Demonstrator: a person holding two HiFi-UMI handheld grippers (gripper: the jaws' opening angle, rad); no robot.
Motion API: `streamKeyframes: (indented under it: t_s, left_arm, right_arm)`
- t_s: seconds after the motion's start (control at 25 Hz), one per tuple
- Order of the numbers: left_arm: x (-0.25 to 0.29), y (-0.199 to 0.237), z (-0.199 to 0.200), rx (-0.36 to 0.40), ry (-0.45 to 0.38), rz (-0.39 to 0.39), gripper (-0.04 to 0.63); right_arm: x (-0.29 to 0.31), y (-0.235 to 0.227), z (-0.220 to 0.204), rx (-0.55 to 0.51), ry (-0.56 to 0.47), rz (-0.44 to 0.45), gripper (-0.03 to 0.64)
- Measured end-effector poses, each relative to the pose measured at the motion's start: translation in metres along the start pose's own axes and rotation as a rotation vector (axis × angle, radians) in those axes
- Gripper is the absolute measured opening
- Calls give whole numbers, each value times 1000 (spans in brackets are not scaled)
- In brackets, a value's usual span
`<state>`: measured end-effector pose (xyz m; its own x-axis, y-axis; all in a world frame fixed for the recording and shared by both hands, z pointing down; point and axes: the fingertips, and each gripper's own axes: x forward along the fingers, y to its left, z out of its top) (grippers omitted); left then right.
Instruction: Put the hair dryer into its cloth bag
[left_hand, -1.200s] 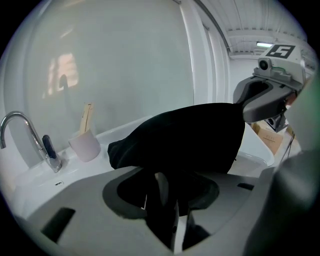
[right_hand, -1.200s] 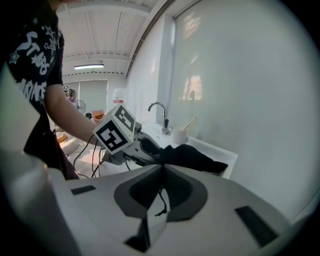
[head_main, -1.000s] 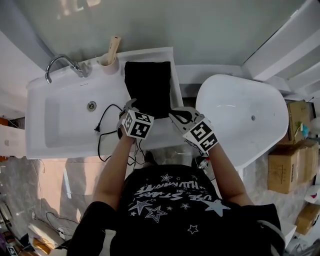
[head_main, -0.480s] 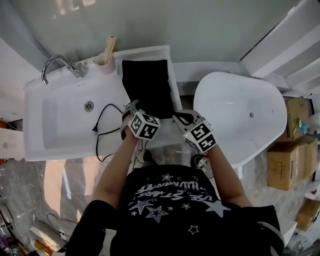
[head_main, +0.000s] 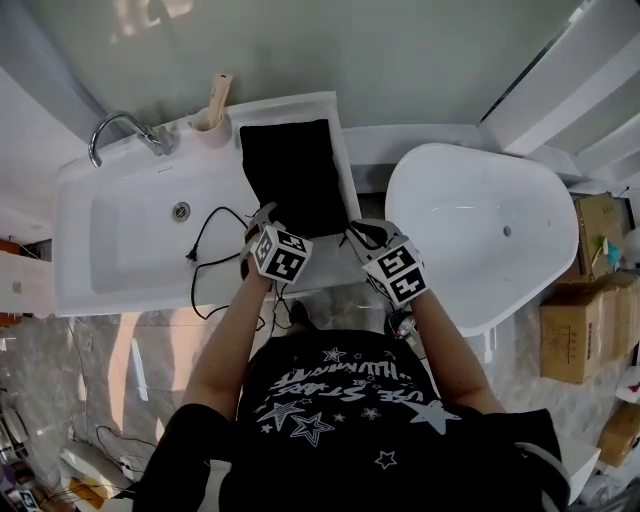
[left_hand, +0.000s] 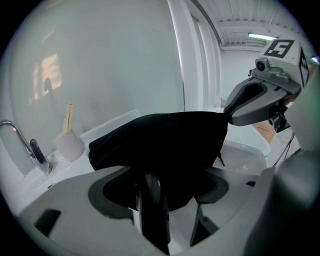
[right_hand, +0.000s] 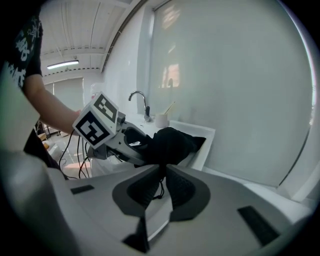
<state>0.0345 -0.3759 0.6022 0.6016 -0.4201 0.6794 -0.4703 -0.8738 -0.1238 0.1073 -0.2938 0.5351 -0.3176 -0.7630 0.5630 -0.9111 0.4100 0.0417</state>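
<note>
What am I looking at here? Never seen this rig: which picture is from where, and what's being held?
No robot: a person at a counter holds a hand-held gripper in each hand, and the patterned cubes are part of those grippers. The wide picture comes from a camera on the person's head, looking down. The other two come from cameras riding on each gripper, looking along its jaws. A black cloth bag lies on the counter beside the basin, where a power cord trails. A faucet and cup stand behind, and a bathtub is to the right. The left hand-held gripper is open, its jaws just having spread, with the bag edge between them. The right hand-held gripper pinches the bag's near edge, its jaws just having eased slightly. I cannot make out the hair dryer.
</note>
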Motion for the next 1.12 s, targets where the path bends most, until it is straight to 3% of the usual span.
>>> streamKeyframes:
  t_s: [0.16, 0.52, 0.92, 1.04, 1.12]
  left_arm:
    - [-18, -8, 2, -21, -24, 14, 383]
    - [-67, -19, 7, -57, -84, 108, 390]
    - [-115, -92, 18, -96, -156, 110, 388]
    - [-134, -114, 22, -138, -206, 133, 387]
    - [-152, -128, 30, -160, -265, 148, 343]
  right_arm:
    - [-12, 0, -4, 14, -15, 1, 83]
    - [-41, 5, -1, 11, -83, 15, 86]
    - [-96, 31, -19, 5, -149, 52, 26]
    - [-114, 34, -29, 13, -165, 67, 8]
    - [-126, 34, -35, 20, -174, 79, 8]
